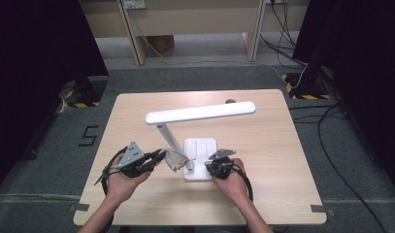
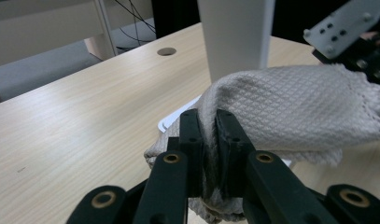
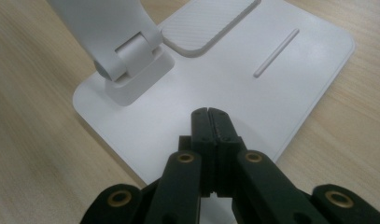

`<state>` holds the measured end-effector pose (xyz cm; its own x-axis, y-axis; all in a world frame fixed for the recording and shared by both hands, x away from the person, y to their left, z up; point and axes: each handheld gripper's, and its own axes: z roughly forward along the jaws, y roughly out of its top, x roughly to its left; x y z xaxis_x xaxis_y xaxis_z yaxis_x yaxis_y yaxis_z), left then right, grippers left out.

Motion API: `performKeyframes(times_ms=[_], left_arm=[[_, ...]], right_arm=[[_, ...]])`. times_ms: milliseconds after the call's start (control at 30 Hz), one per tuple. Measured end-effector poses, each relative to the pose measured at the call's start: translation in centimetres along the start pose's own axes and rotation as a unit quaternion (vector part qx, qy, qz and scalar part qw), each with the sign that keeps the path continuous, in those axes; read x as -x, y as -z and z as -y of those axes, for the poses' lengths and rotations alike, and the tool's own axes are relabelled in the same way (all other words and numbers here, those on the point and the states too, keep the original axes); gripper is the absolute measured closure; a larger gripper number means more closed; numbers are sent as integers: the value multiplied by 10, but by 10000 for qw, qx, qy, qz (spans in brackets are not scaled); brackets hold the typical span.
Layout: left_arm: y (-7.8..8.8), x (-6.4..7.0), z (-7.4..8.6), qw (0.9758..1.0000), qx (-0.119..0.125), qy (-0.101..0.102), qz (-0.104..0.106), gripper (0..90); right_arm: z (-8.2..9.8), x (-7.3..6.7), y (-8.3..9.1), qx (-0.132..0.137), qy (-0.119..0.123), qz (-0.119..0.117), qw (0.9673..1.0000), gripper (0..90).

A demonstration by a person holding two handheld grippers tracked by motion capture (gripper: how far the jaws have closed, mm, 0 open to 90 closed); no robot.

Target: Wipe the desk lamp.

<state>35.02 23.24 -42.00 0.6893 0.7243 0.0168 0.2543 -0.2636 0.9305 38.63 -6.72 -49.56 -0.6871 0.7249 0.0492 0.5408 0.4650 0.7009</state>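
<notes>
Two grippers work at the white desk lamp (image 1: 192, 121) — the left gripper (image 2: 208, 130) pinches a beige cloth (image 2: 295, 107) against the lamp's stem (image 2: 236, 35). The right gripper (image 3: 211, 122), jaws closed and empty, presses on the lamp's base (image 3: 290, 70).

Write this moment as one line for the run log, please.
left gripper: shut on cloth, cloth at lamp arm | right gripper: shut, empty, fingers pressing on lamp base | table

High view looks forward-down over whole table (image 1: 263, 160); both gripper views sit close, low; all share white lamp base (image 1: 201, 160).
</notes>
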Motion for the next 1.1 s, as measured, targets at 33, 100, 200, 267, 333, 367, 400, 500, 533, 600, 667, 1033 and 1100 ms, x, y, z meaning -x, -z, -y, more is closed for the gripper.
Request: performKeyframes(times_ms=[33, 100, 200, 267, 333, 367, 400, 500, 533, 600, 667, 1033, 1100], left_arm=[[0, -1, -1, 10000, 34, 57, -32, 819], [0, -5, -3, 9997, 87, 117, -203, 819], [1, -9, -5, 9992, 140, 196, -307, 818], [1, -12, -7, 9988, 159, 248, -381, 818], [3, -16, -9, 9981, 206, 329, -485, 819], [4, -18, -10, 9976, 240, 362, -545, 819], [5, -21, -11, 9970, 289, 414, -591, 819], [13, -28, -17, 9956, 466, 470, -670, 818], [15, -29, -19, 9951, 511, 502, -688, 818], [16, -29, -20, 9947, 546, 538, -684, 818], [19, -29, -22, 9941, 599, 545, -723, 818], [28, -31, -32, 9853, 1047, 1015, -892, 819], [29, -31, -34, 9850, 1067, 1017, -894, 819]], right_arm=[[0, 0, 0, 2, -6, 1, 10000, 900], [0, 0, 0, 0, -1, 1, 10000, 900], [0, 0, 0, 1, 11, 0, 10000, 900], [0, 0, 0, 2, -5, 5, 10000, 900], [0, 0, 0, 10, -8, 6, 10000, 900], [0, 0, 0, 10, -8, 6, 10000, 900], [0, 0, 0, 9, -6, 6, 10000, 900], [1, 0, 0, 23, -10, 15, 10000, 900], [1, 0, 0, 22, -8, 12, 10000, 900], [0, 0, 0, 12, -5, 3, 10000, 900], [0, 1, 0, 12, 1, -15, 10000, 900], [1, 1, 0, 58, -26, -20, 10000, 900], [1, 1, 0, 57, -29, -20, 10000, 900]])
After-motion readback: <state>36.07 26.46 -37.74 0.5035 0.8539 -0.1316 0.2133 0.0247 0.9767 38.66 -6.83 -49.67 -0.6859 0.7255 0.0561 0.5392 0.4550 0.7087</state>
